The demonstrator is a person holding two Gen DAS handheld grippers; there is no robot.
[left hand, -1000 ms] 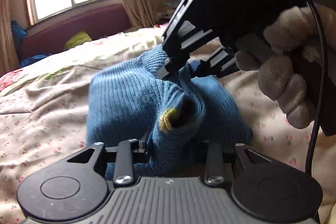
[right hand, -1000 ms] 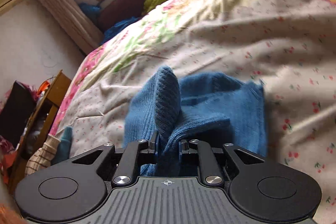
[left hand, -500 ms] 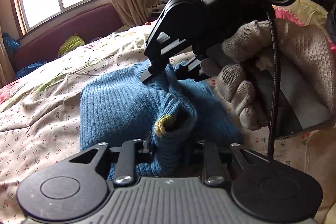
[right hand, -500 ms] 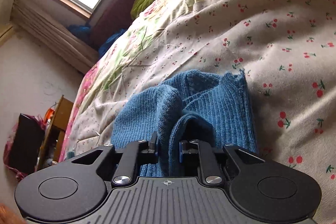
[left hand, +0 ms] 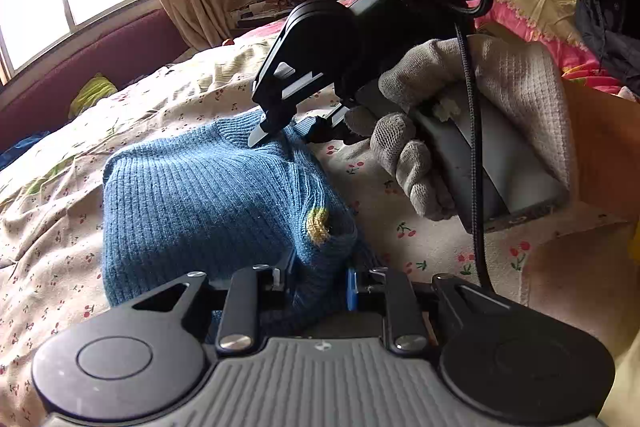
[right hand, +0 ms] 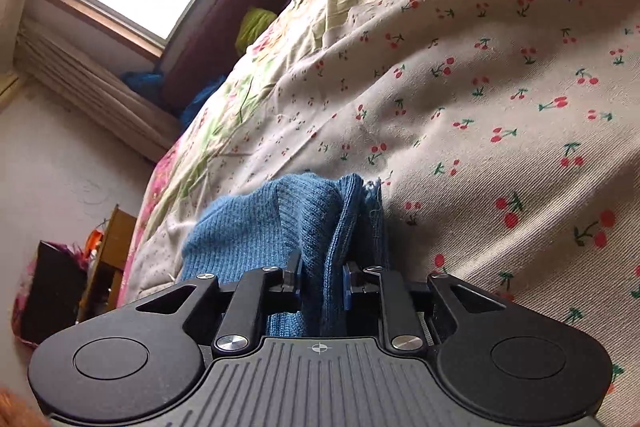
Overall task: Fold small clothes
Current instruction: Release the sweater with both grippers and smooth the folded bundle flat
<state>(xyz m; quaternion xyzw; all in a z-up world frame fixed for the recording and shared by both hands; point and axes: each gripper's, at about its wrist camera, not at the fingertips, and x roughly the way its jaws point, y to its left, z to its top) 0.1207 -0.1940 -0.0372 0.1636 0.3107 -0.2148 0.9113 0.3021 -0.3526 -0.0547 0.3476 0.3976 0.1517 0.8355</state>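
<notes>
Both grippers clamped on knit fabric, right one gripped by a gloved hand.

The left gripper (left hand: 312, 277) has its fingers (left hand: 280, 273) drawn in on a bunched fold of the blue knit garment (left hand: 200, 195) that fills the gap between them. Ahead of those fingers and to their right, the right gripper (left hand: 288, 131) tilts downward, its tips pinching the far edge of the same garment. A grey knit-gloved right hand (left hand: 452, 131) wraps its handle; a black cable runs across the glove.
</notes>
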